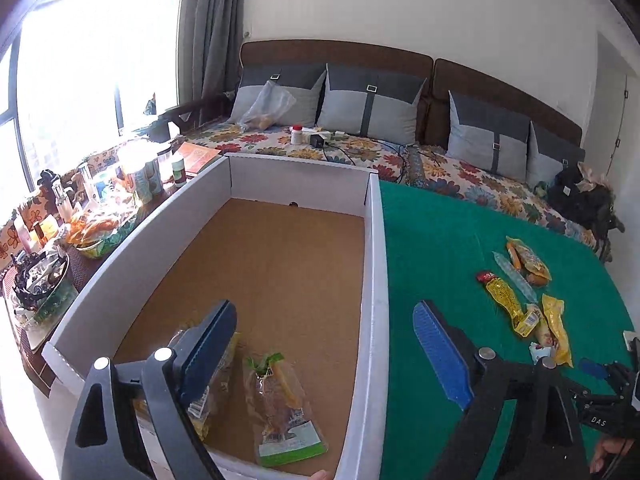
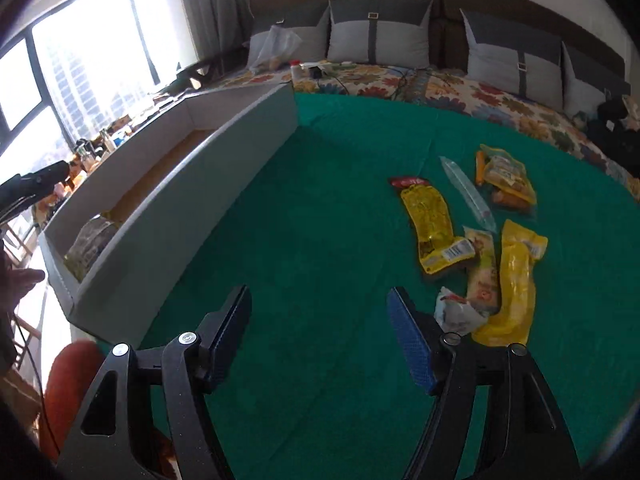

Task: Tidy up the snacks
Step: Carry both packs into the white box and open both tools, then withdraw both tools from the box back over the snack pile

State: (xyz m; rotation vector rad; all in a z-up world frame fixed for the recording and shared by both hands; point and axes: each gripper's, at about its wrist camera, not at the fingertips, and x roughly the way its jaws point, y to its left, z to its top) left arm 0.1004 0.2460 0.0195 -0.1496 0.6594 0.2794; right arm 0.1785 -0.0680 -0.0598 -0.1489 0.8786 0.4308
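While both my tongs are spread wide and hold nothing, my left tongs (image 1: 324, 354) hang over the white box (image 1: 374, 264). My right tongs (image 2: 320, 336) should reach the snack pile (image 2: 476, 248) on the green tabletop (image 2: 304, 216) and pinch one packet only.

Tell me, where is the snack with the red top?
The yellow packet with the red top lies on the green cloth, at the left edge of the snack pile, beside the clear tube and right of the white box.
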